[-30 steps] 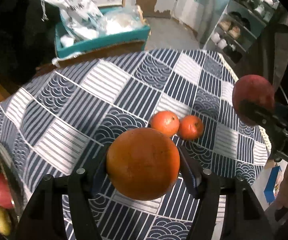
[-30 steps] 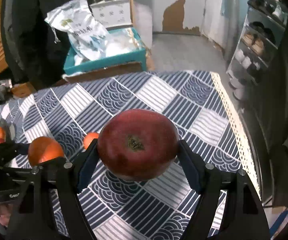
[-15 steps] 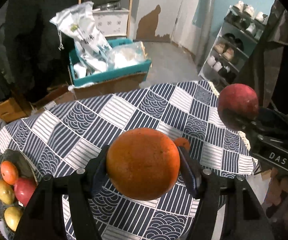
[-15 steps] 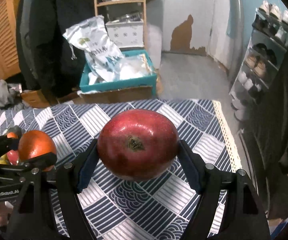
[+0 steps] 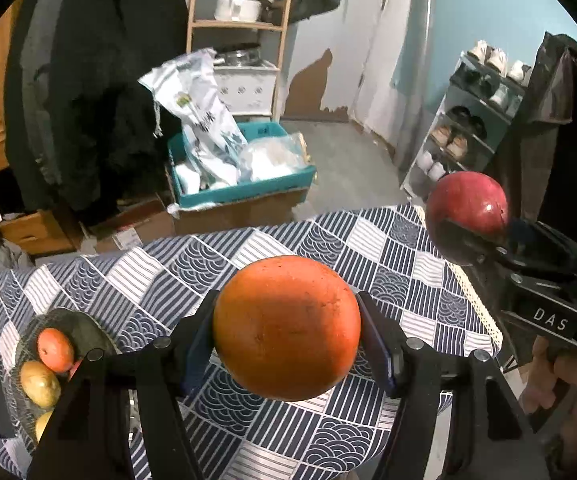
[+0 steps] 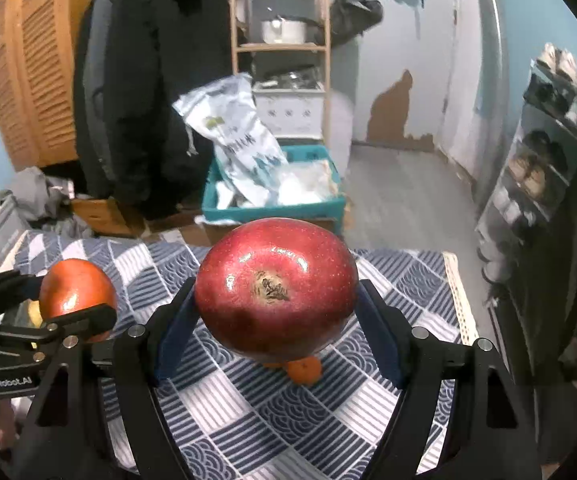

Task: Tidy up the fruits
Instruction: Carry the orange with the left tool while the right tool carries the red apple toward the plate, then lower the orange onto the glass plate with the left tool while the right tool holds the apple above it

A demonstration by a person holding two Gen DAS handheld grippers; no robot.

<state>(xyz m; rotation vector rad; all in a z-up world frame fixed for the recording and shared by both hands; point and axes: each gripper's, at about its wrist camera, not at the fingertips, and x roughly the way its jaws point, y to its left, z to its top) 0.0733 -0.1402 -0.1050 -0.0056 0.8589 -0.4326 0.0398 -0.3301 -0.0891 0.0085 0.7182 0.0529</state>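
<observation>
My left gripper (image 5: 286, 332) is shut on a large orange (image 5: 286, 326) and holds it high above the table; the orange also shows in the right wrist view (image 6: 74, 292). My right gripper (image 6: 276, 304) is shut on a red apple (image 6: 276, 288), also held high; the apple appears at the right in the left wrist view (image 5: 466, 210). A dark plate (image 5: 88, 330) at the table's left holds a small orange (image 5: 54, 350), a yellow fruit (image 5: 40, 384) and other fruit. A small tangerine (image 6: 304, 370) lies on the cloth below the apple.
The table has a blue-and-white patterned cloth (image 5: 168, 280) with a lace edge (image 6: 458, 292) on the right. Beyond it stand a teal crate with bags (image 5: 244, 168), cardboard boxes, a wooden shelf (image 6: 280, 48) and a shoe rack (image 5: 472, 120).
Both grippers have risen and tilted up with their fruit, so more of the room shows. The fruit plate has come further into the left wrist view.
</observation>
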